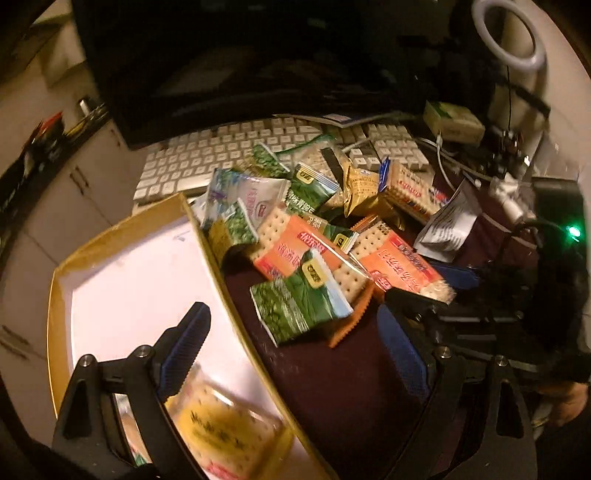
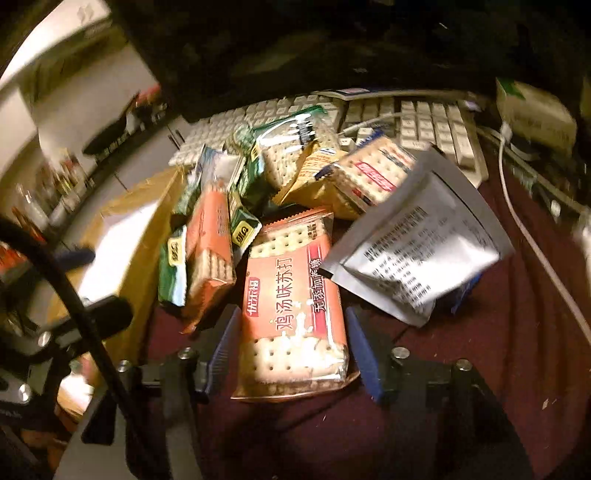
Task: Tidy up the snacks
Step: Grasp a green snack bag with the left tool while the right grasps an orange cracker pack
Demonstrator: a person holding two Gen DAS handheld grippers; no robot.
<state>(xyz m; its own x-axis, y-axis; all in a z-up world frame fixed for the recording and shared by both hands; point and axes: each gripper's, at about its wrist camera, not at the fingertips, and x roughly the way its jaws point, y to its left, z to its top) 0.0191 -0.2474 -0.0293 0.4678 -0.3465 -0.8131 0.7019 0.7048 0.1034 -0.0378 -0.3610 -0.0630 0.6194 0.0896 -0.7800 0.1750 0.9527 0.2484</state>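
Note:
Snack packs lie heaped on a maroon cloth beside a gold-rimmed box with a white floor. My right gripper has its blue pads against both long sides of an orange cracker pack, which lies flat at the near edge of the heap. In the left wrist view that pack sits at the right. My left gripper stands wide open across the box's right wall, with nothing between its fingers. A blurred yellow cracker pack lies in the box under it.
A green packet, a second orange pack and a silver pouch crowd the heap. A white keyboard and a dark monitor stand behind. A white cable runs along the right, by a ring light.

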